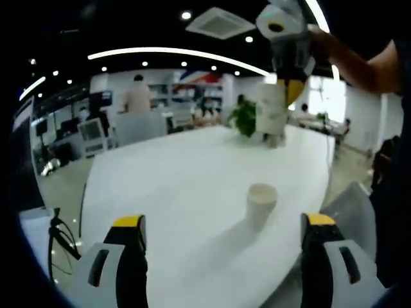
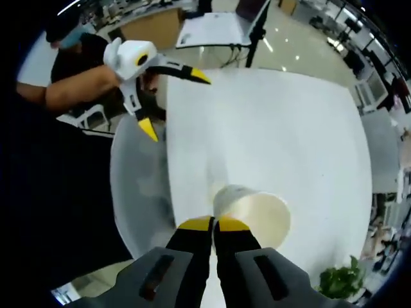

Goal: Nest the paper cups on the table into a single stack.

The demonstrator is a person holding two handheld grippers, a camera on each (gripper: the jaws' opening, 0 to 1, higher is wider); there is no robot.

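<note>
A white paper cup (image 1: pixel 261 203) stands upright on the white table (image 1: pixel 180 186), a little beyond and between the wide-apart jaws of my left gripper (image 1: pixel 223 221), which is open and holds nothing. Farther back and higher, my right gripper (image 1: pixel 290 88) hangs over the table, shut on another paper cup (image 1: pixel 272 110). In the right gripper view that held cup (image 2: pixel 257 215) lies just past the right gripper (image 2: pixel 214 224), pinched at its rim, its mouth showing. The left gripper (image 2: pixel 174 102) appears at the upper left, open, near the table's edge (image 2: pixel 168 160).
A green potted plant (image 1: pixel 244 119) (image 2: pixel 340 281) stands at the table's far end. A pale chair (image 2: pixel 138 173) sits against the table's edge beside the person's arm (image 2: pixel 77 90). A laptop (image 2: pixel 218 29) lies beyond the table. Desks and people fill the office behind.
</note>
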